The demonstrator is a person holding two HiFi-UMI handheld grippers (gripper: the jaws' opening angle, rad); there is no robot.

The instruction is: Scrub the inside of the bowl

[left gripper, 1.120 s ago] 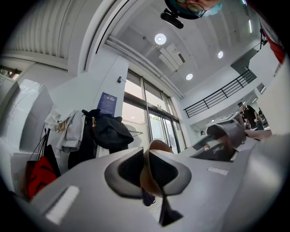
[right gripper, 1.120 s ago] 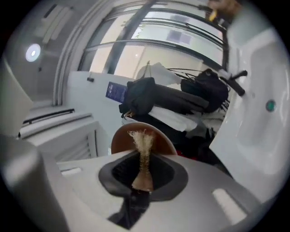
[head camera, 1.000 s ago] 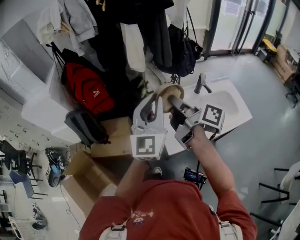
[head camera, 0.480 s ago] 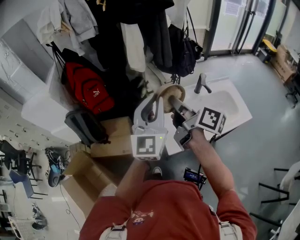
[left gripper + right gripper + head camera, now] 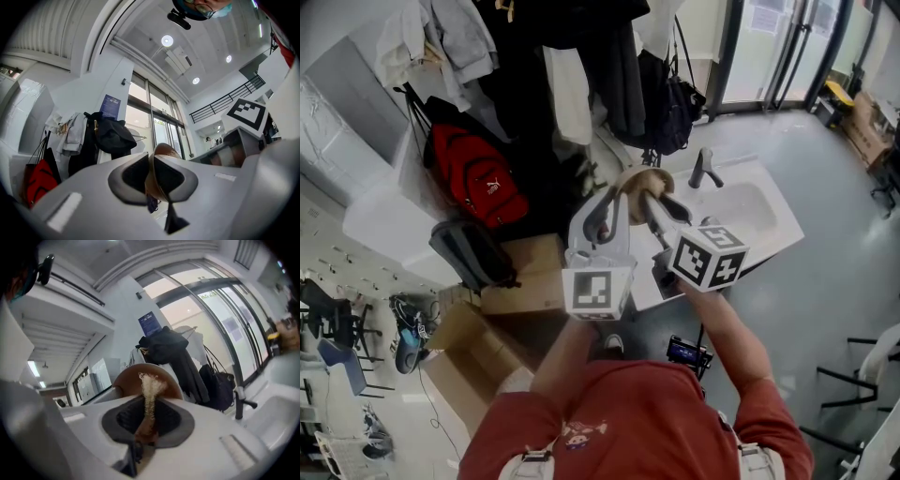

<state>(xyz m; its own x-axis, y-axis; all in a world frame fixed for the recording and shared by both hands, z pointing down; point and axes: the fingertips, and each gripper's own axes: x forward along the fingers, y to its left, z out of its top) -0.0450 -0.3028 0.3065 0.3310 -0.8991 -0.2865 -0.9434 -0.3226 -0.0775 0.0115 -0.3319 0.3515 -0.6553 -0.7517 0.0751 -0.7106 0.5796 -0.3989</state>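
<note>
I can't read a single word or number from here. The blue poster (image 5: pixel 109 107) on the wall beside the glass doors carries print too small to make out, and so does the white logo on the red backpack (image 5: pixel 473 173). The square markers on the left gripper (image 5: pixel 151 174) and right gripper (image 5: pixel 149 414) show black-and-white patterns only, no letters.

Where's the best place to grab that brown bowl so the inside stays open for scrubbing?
Take the bowl by its thin rim, edge-on, one pad inside, one outside, as the left tool does. The wall is slim enough to pinch, and the hollow is likely left free for the brush.
</note>
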